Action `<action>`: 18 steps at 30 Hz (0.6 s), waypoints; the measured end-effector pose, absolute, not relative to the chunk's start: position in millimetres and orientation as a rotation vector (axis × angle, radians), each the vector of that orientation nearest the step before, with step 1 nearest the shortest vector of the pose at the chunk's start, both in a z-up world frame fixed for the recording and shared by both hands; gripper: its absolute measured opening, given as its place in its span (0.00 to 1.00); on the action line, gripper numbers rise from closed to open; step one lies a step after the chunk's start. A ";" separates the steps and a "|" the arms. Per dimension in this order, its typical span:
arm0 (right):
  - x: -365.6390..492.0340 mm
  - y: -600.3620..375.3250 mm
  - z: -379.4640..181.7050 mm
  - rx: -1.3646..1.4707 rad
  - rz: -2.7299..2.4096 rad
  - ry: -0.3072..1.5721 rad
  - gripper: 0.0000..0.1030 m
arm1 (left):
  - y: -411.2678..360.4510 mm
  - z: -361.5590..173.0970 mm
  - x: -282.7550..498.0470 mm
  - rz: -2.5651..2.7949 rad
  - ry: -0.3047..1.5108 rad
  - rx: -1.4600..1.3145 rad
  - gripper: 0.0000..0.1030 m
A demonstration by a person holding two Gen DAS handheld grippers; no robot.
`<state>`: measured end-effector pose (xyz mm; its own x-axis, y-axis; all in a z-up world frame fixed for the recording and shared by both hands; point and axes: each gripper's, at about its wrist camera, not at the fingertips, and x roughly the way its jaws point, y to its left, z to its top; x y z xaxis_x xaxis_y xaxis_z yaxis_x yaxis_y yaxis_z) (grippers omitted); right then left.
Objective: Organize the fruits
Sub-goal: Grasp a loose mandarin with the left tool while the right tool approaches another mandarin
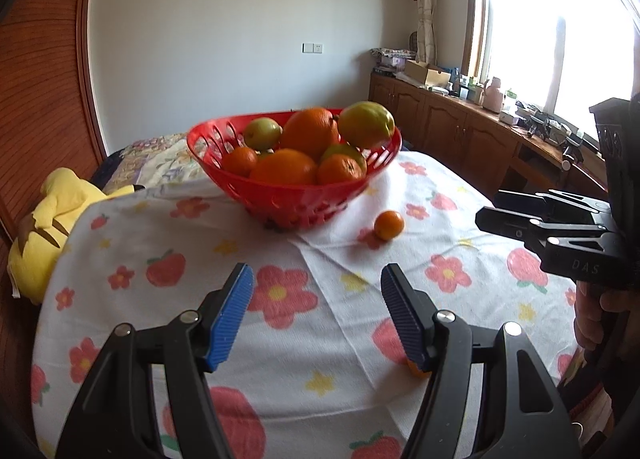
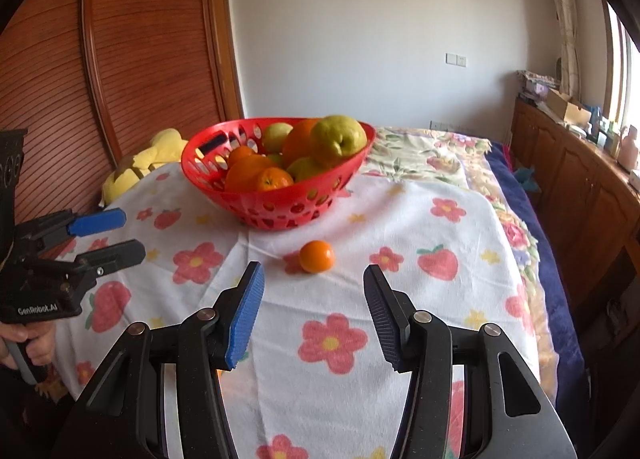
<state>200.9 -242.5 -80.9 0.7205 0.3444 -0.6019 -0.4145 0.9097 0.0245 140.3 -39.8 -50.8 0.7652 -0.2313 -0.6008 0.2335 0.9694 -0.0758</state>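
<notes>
Fruits piled in red perforated basket: oranges and mandarins among green-yellow pears, heap rising above rim. Basket standing on counter under white cloth printed with pink flowers and strawberries. One small mandarin loose on cloth, near basket base on window side, not touching it. Sliver of a further orange fruit showing just behind one pad of left hand-held gripper; seen in left wrist view only, mostly hidden.

Left hand-held gripper: released, blue ribbed pads apart, nothing between, hovering above cloth short of basket. Right hand-held gripper: likewise released, pads apart and empty, loose mandarin lying just ahead of fingertips, clear of both pads. Person's hand gripping left handle at frame edge.

Yellow plush toy lying beyond far cloth edge, beside wooden slatted wall. Wooden cabinets cluttered along bright window.
</notes>
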 end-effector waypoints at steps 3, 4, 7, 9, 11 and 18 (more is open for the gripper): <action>201.6 -245.8 -85.6 -0.109 0.418 0.651 0.51 | -42.4 -56.7 137.1 -0.255 0.662 0.001 0.65; 201.8 -247.1 -87.9 -0.105 0.416 0.656 0.51 | -42.7 -58.5 136.1 -0.259 0.668 -0.004 0.65; 201.3 -248.5 -92.3 -0.101 0.415 0.666 0.51 | -46.9 -63.3 131.0 -0.275 0.677 -0.006 0.65; 200.3 -249.1 -95.2 -0.101 0.414 0.671 0.51 | -50.1 -66.6 128.4 -0.280 0.680 -0.005 0.65; 199.3 -249.7 -97.4 -0.100 0.414 0.677 0.51 | -54.1 -69.3 127.0 -0.293 0.689 -0.010 0.65; 197.9 -250.7 -103.9 -0.097 0.413 0.695 0.51 | -72.1 -77.5 122.5 -0.356 0.718 0.001 0.60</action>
<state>197.9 -250.7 -103.9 0.6905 0.3371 -0.6400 -0.4011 0.9147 0.0491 122.5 -72.1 -77.5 0.6959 -0.3187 -0.6436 0.3194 0.9400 -0.1200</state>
